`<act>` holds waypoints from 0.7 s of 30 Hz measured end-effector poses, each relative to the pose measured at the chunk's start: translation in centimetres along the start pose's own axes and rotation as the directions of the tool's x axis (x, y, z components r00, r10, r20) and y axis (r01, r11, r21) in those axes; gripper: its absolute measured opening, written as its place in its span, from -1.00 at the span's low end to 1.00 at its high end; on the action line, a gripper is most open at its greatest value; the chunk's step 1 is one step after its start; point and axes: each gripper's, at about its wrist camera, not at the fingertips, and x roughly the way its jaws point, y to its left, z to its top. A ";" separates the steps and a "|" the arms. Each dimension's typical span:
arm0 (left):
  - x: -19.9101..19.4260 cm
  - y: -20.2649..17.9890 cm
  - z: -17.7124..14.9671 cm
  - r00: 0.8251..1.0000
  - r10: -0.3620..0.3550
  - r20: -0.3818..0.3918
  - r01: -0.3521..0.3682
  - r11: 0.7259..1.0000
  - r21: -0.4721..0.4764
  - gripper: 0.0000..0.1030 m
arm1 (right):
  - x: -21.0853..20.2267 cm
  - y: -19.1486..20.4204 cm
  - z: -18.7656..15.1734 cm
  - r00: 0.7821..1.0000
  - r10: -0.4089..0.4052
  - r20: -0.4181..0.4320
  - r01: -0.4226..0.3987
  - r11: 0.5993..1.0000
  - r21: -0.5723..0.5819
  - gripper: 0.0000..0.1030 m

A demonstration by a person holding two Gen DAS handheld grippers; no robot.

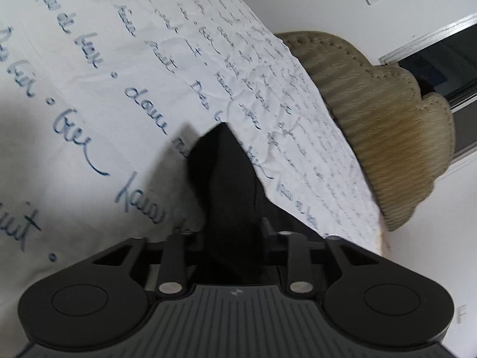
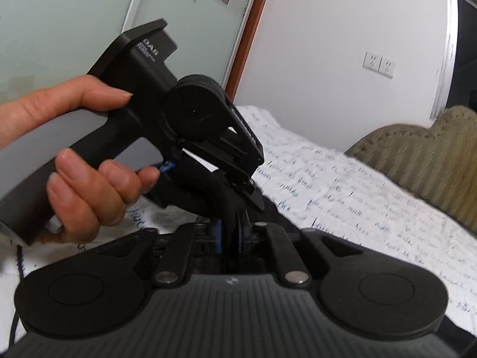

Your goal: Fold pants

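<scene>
The pants (image 1: 226, 176) are black cloth. In the left wrist view they hang from my left gripper (image 1: 231, 223), whose jaws are shut on them above the white bed sheet (image 1: 104, 89). In the right wrist view my right gripper (image 2: 231, 232) is shut on a bunch of the same black cloth (image 2: 208, 197). The left gripper (image 2: 253, 194) shows there too, held by a hand (image 2: 89, 179), clamped on the cloth right beside the right gripper's fingers. Both fingertip pairs are mostly hidden by cloth.
The bed is covered by a white sheet with blue handwriting print (image 2: 357, 208). A tan ribbed headboard cushion (image 1: 387, 125) lies along its edge, also in the right wrist view (image 2: 432, 161). White wall with sockets (image 2: 378, 64) and a glass door (image 2: 89, 15) lie behind.
</scene>
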 end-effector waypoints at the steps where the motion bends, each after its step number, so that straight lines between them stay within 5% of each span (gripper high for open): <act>1: -0.2 0.1 0.0 1.000 0.003 0.008 -0.003 1.000 0.009 -0.61 | -0.2 0.0 -0.1 1.000 0.014 -0.017 -0.014 1.000 0.007 -0.34; 2: -0.4 0.1 -0.1 1.000 -0.002 0.014 0.002 1.000 0.019 -0.62 | -0.7 0.0 -0.3 0.999 0.016 -0.031 -0.016 1.000 0.000 0.01; 4: -0.7 0.1 -0.2 1.000 0.001 0.021 -0.002 1.000 0.030 -0.63 | -2.1 0.4 -1.1 0.999 -0.030 -0.037 0.028 0.998 -0.052 0.28; 12: -1.8 -1.8 -0.4 0.999 0.009 0.053 -0.012 0.998 0.055 -0.65 | -4.6 2.6 -5.1 0.971 -0.214 -0.105 0.172 0.933 -0.315 0.33; 17: -2.7 -3.1 -0.4 0.998 -0.002 0.059 -0.001 0.999 0.040 -0.67 | -3.9 4.4 -6.7 0.949 -0.313 -0.041 0.263 0.856 -0.445 0.50; 21: -3.2 -4.5 -0.3 0.998 -0.001 0.067 -0.003 0.999 0.054 -0.68 | -3.5 5.1 -7.0 0.937 -0.350 -0.004 0.301 0.812 -0.499 0.27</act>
